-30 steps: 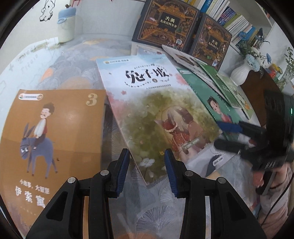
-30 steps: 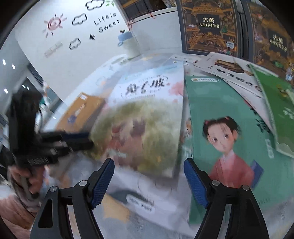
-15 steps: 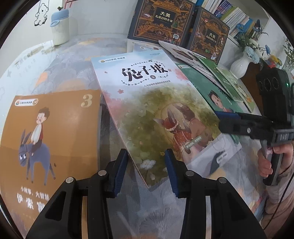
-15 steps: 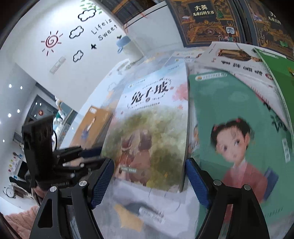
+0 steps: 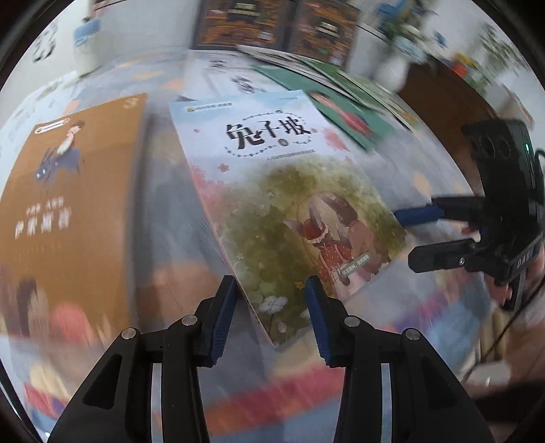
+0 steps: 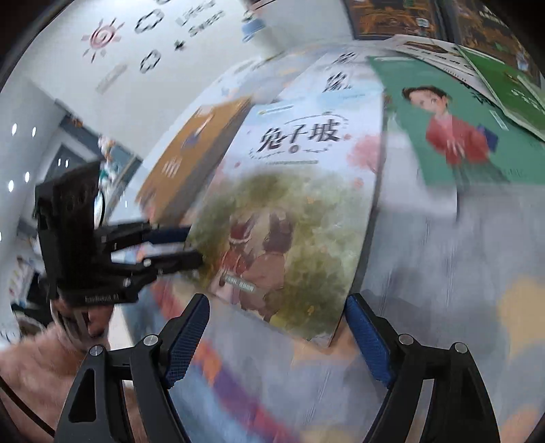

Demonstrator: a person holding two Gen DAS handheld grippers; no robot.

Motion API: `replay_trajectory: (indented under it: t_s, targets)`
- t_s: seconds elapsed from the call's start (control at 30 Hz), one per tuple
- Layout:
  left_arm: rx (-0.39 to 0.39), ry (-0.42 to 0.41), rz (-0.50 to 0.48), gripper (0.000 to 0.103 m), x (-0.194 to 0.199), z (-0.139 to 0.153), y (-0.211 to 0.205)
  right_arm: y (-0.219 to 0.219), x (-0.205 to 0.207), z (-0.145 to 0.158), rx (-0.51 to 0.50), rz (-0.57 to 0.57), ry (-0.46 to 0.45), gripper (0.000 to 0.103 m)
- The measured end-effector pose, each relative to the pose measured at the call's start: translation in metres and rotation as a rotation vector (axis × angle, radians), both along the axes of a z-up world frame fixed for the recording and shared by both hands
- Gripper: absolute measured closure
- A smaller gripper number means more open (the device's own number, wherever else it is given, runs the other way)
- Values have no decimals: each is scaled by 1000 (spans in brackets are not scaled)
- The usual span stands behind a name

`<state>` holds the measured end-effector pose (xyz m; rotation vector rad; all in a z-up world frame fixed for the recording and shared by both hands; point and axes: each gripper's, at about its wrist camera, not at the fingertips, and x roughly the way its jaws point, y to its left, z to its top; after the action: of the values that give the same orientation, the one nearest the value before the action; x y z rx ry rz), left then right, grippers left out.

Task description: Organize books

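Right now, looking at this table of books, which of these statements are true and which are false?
1. The brown donkey book lies to the left of the rabbit book. True.
2. The right tongs are clamped shut. False: they stand wide apart, and a near corner of the rabbit book shows between them.
3. The girl on the green book wears blue. False: she is dressed in red.
4. Dark boxed volumes stand upright at the back. True.
5. The rabbit book lies open at its middle pages. False: it is closed, with the front cover facing up.
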<state>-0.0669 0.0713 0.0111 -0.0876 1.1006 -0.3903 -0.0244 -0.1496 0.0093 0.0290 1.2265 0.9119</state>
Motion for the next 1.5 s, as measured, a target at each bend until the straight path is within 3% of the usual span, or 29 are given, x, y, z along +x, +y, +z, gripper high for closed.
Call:
replay_trajectory:
  t_s: [0.1,0.37,0.47,0.53,0.6,0.7,0.8,0.97,1.1,1.17,1.23,1.37,1.43,1.5]
  targets:
    - [-32,11,-14,65,-3,-1,2,-8,-4,-3,11,10,26,22]
    - [-98,-2,74,63,33,-6,18,-18,45,-17,210,-16,87,23]
    - [-106,0,69,67,35,-7,21,-32,53,-23,281,-31,129,38]
    - [-107,3,65,67,38,-7,20,-41,55,-27,295,-29,135,54]
    - [-123,12,72,67,38,-6,22,-48,60,-32,317,-26,152,61]
    - [-153,21,95,67,39,-7,25,-50,63,-35,321,-20,147,71]
    - [-133,6,103,67,35,-6,18,-47,61,-38,309,-51,135,78]
    - [-139,35,80,67,16,-4,11,-52,36,-32,266,-101,157,77]
    - [-154,63,33,67,2,-3,10,-62,15,-32,260,-46,205,77]
    - [-152,71,45,79,9,-5,15,-67,24,-38,302,-49,246,77]
    - [-191,91,54,79,20,-9,21,-68,35,-42,341,-35,273,79]
    - [-235,103,74,79,28,-12,25,-55,38,-40,329,11,233,80]
    - [-232,90,87,79,30,-13,24,-52,36,-40,310,18,195,91]
    - [-216,70,88,79,29,-12,21,-55,34,-43,337,10,185,94]
